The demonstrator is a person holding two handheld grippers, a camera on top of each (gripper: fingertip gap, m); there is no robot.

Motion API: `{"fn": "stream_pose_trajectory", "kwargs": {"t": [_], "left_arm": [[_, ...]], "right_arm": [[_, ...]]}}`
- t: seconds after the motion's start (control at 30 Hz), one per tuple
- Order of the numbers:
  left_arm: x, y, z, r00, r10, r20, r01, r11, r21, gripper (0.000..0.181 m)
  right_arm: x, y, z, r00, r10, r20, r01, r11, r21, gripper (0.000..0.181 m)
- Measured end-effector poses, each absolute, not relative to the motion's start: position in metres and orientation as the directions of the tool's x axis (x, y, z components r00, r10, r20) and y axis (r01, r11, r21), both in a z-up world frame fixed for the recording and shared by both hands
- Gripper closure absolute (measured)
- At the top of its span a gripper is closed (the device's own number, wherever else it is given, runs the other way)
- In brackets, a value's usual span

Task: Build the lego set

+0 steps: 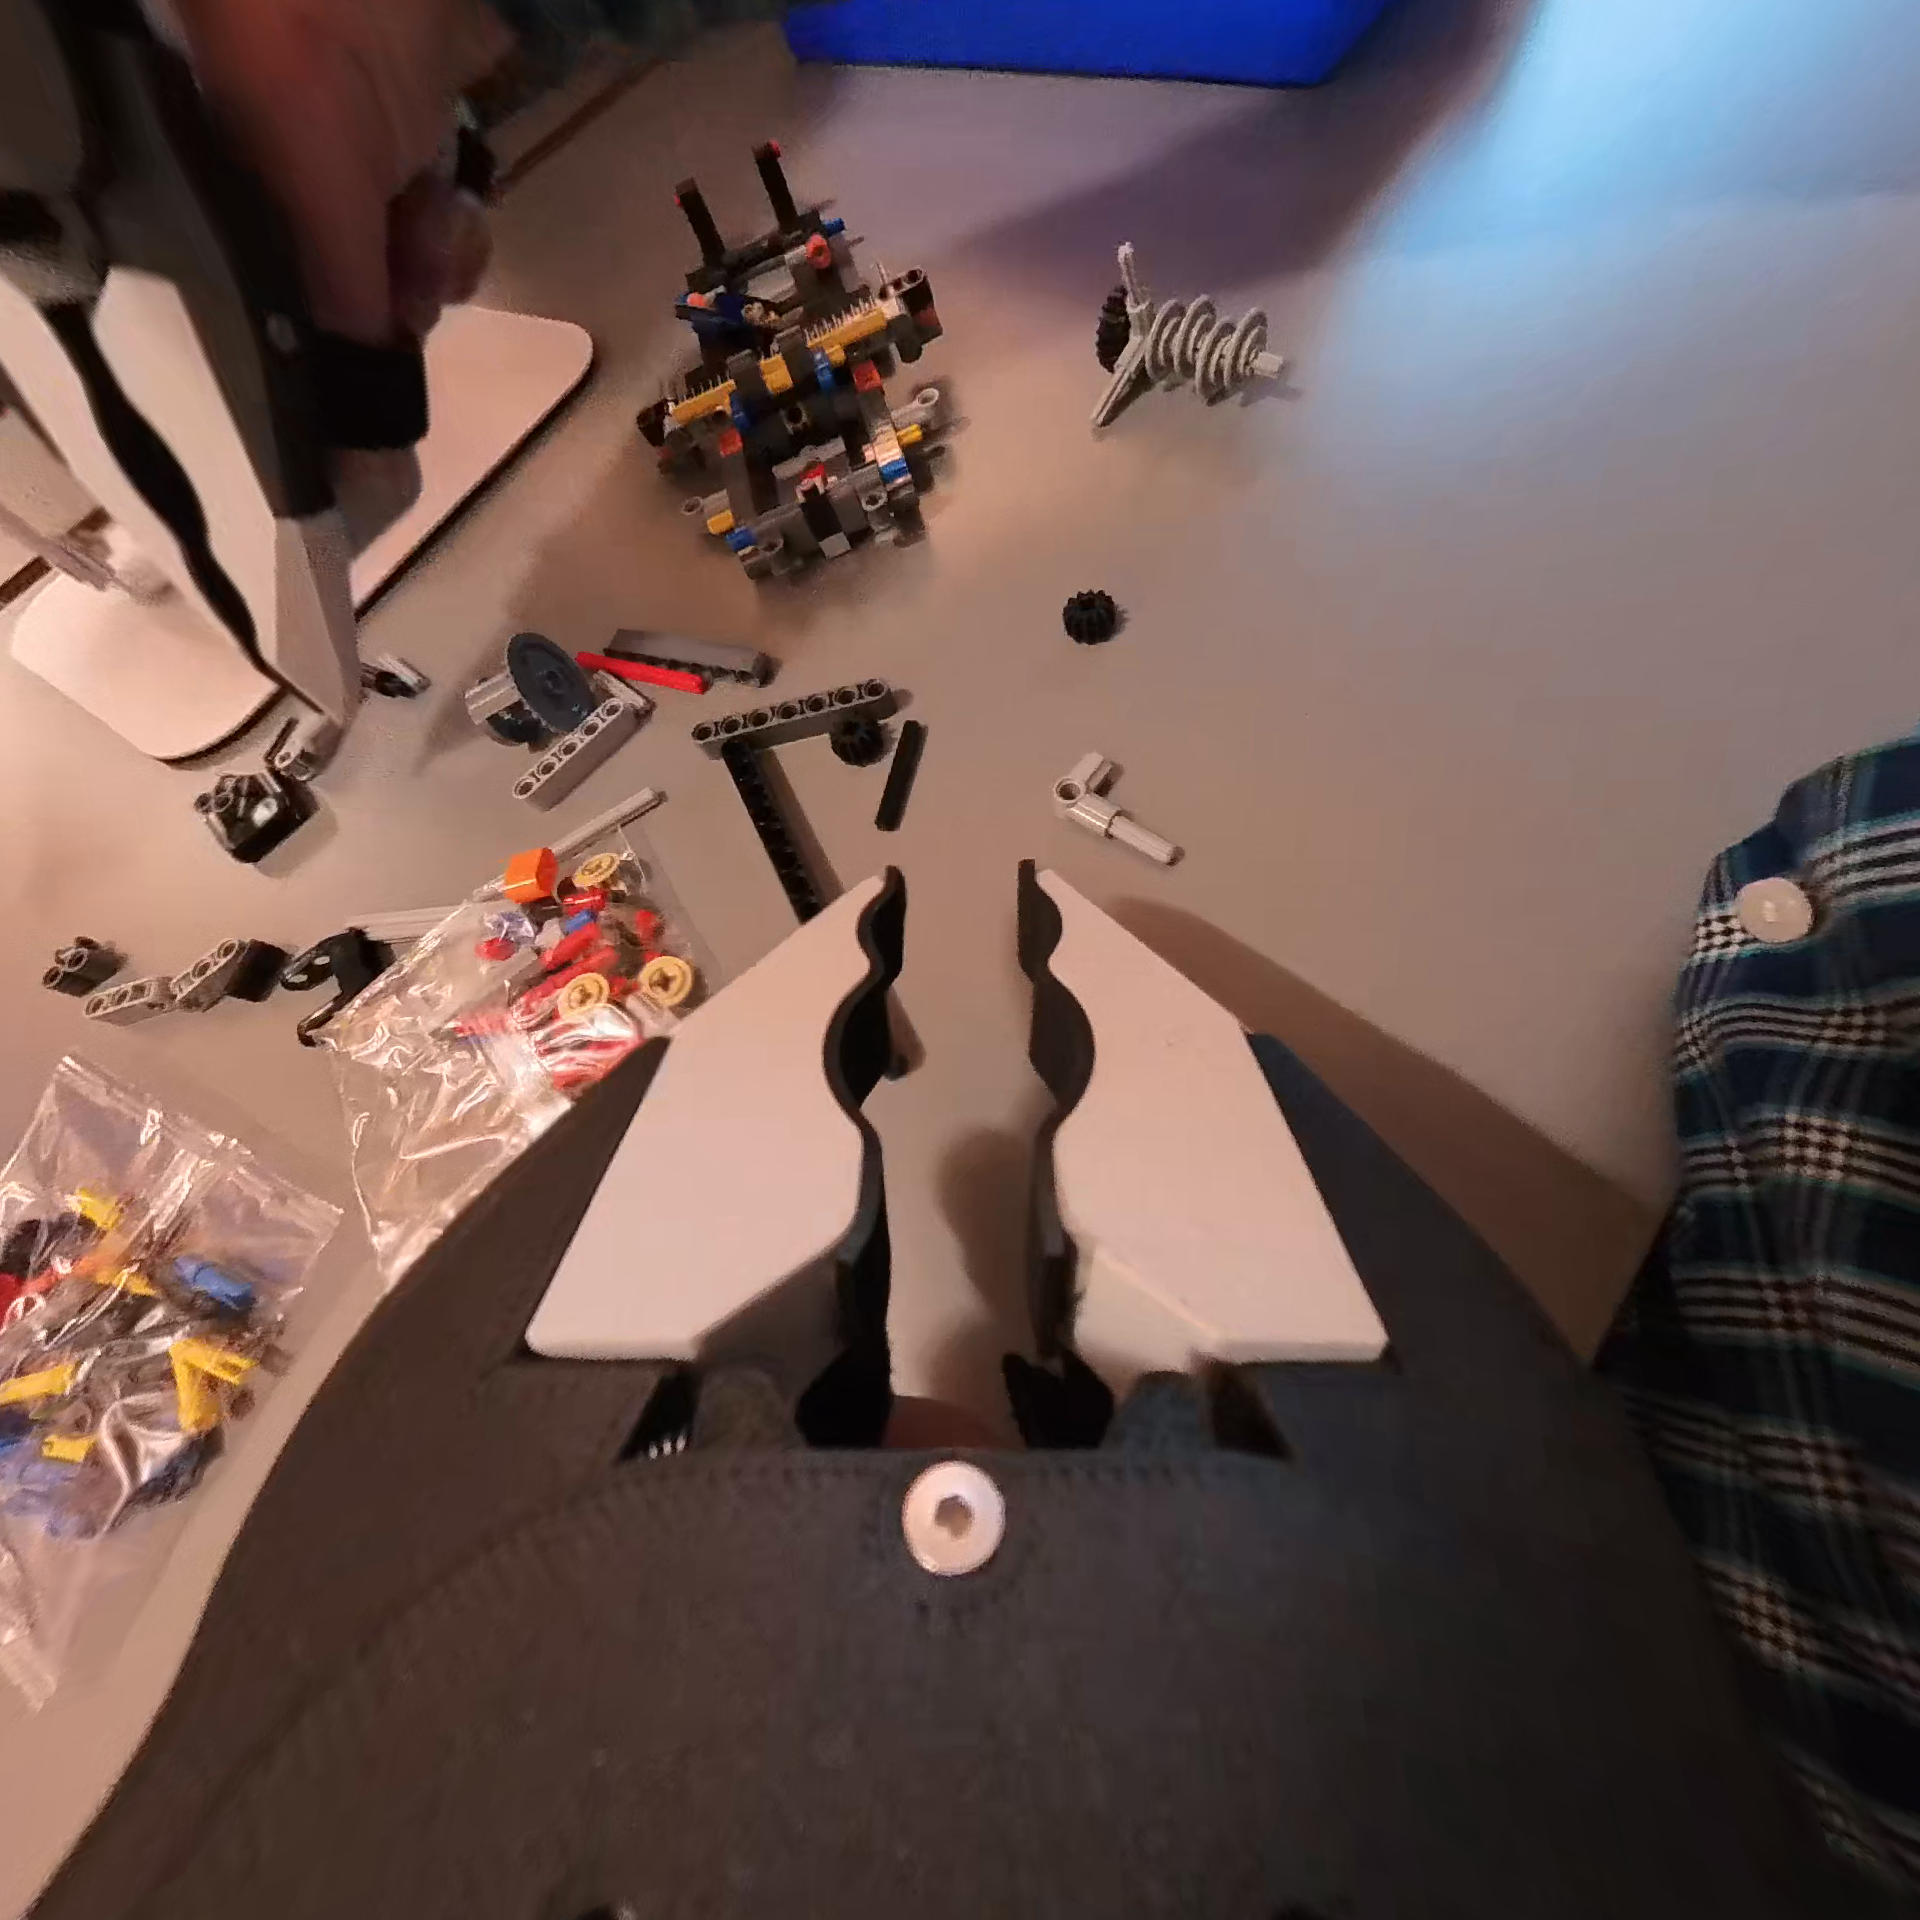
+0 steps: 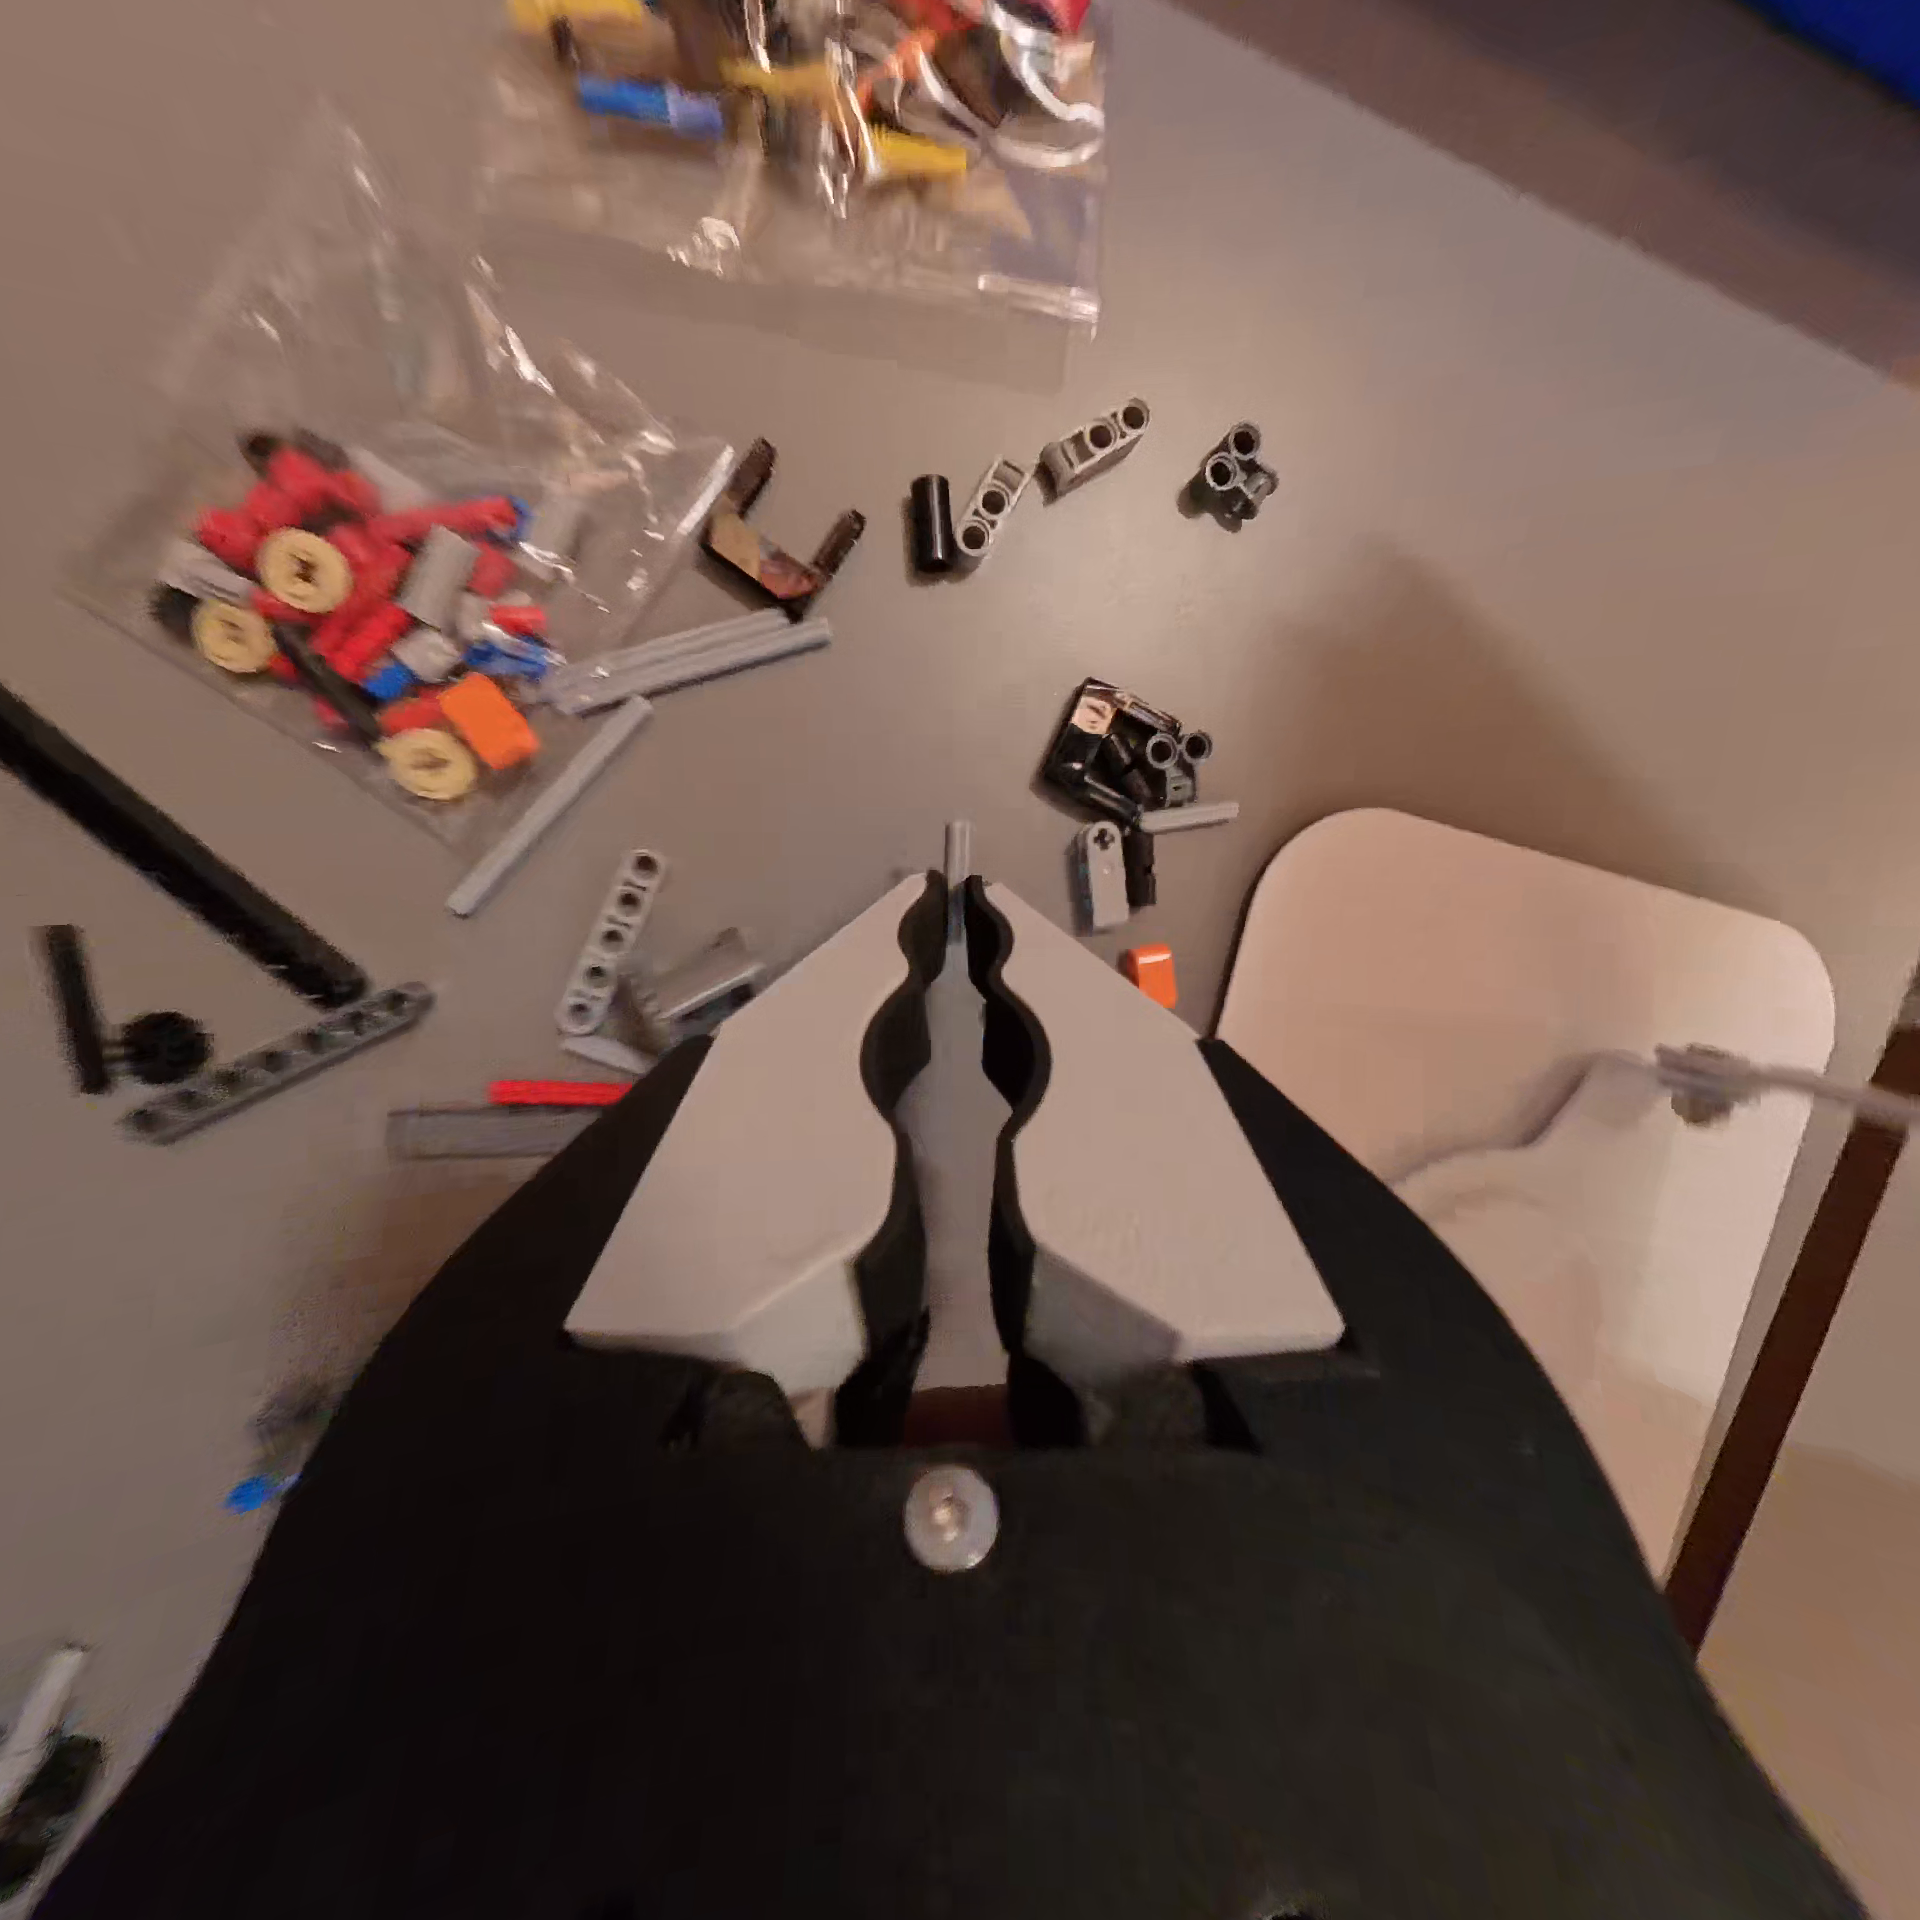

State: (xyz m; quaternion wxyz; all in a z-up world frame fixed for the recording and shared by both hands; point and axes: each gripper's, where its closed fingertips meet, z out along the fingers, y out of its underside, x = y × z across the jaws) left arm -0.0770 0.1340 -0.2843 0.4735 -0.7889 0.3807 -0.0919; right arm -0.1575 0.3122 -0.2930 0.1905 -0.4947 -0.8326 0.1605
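Note:
My right gripper (image 2: pixel 954 885) is shut on a thin grey axle (image 2: pixel 957 847). The axle runs between the pads and its tip sticks out past them, low over the table. My left gripper (image 1: pixel 961 875) is open and empty above the grey table (image 1: pixel 1351 675). A black axle (image 1: pixel 900 774) and a grey connector with a pin (image 1: pixel 1112 810) lie just beyond its tips. The part-built model (image 1: pixel 800 405) stands farther off, with a grey spiral assembly (image 1: pixel 1184 348) to its right. The right gripper also shows in the left wrist view (image 1: pixel 307 707) at the far left.
Two clear bags of small parts lie on the table (image 1: pixel 540 997) (image 1: pixel 114 1320). Loose beams (image 1: pixel 795 717), a black gear (image 1: pixel 1094 618) and a wheel piece (image 1: pixel 545 691) are scattered around. A white rounded board (image 2: pixel 1507 987) is at the right. A plaid sleeve (image 1: pixel 1808 1143) is at the right edge. The part-built model (image 1: pixel 800 405) sits 15 centimeters or so from the ends of my right fingers.

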Motion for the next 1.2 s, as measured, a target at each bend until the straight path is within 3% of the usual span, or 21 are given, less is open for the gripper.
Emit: {"fn": "stream_pose_trajectory", "kwargs": {"t": [0.17,0.27,0.47,0.67,0.9,1.2], "left_arm": [[-0.070,0.135,-0.270,0.612,-0.770,-0.177,-0.508,-0.212,-0.835,0.146],[-0.062,0.137,-0.276,0.503,-0.834,-0.226,-0.595,-0.144,-0.791,0.143],[-0.044,0.133,-0.310,0.337,-0.919,-0.204,-0.721,-0.113,-0.684,0.133],[-0.034,0.133,-0.311,0.345,-0.923,-0.172,-0.699,-0.130,-0.704,0.141],[-0.033,0.133,-0.314,0.369,-0.915,-0.161,-0.685,-0.151,-0.713,0.166],[-0.035,0.136,-0.314,0.388,-0.906,-0.169,-0.684,-0.160,-0.712,0.167]], "right_arm": [[-0.114,0.271,-0.244,-0.329,0.929,0.166,0.752,0.365,-0.549,0.181],[-0.078,0.238,-0.230,-0.247,0.959,0.136,0.757,0.279,-0.590,0.181],[-0.020,0.171,-0.258,-0.145,0.988,0.049,0.801,0.146,-0.581,0.181],[-0.009,0.146,-0.294,-0.082,0.996,-0.022,0.819,0.055,-0.571,0.181],[-0.015,0.143,-0.314,-0.092,0.996,0.006,0.860,0.083,-0.503,0.181],[-0.018,0.136,-0.315,-0.124,0.992,-0.023,0.872,0.098,-0.479,0.181]]}}
